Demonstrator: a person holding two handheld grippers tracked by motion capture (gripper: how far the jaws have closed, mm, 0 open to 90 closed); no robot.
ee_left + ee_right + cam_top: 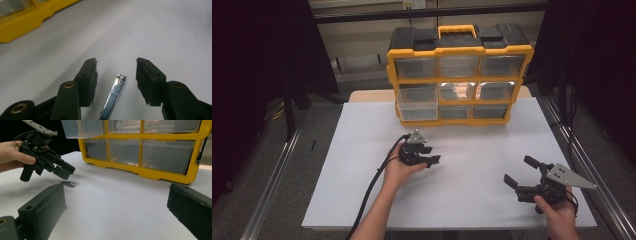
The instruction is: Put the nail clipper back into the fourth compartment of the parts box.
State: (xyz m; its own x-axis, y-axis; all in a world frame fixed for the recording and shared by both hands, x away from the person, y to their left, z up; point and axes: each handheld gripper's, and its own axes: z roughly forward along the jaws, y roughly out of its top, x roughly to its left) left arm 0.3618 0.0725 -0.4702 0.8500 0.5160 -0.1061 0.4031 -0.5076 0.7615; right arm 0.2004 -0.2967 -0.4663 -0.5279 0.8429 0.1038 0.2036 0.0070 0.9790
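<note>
Between my left gripper's point(116, 68) parted jaws lies one nail clipper point(113, 96), untouched, flat on the white counter point(362, 150) near its middle. Bare surface surrounds it. My right gripper point(517, 172) gapes near the right edge. One yellow drawer organizer point(459, 75) lines the far edge, its nine clear drawers' contents indistinct.

Both matte black plastic tongs, the left tongs point(430, 156) and the right tongs point(520, 171), have blocky jaws with flat pads, brass-coloured pivot rivets and small screw holes. Each carries a grey three-cornered plate. A thick black cable point(371, 189) trails from the left one. Forearms are bare, no sleeves.
</note>
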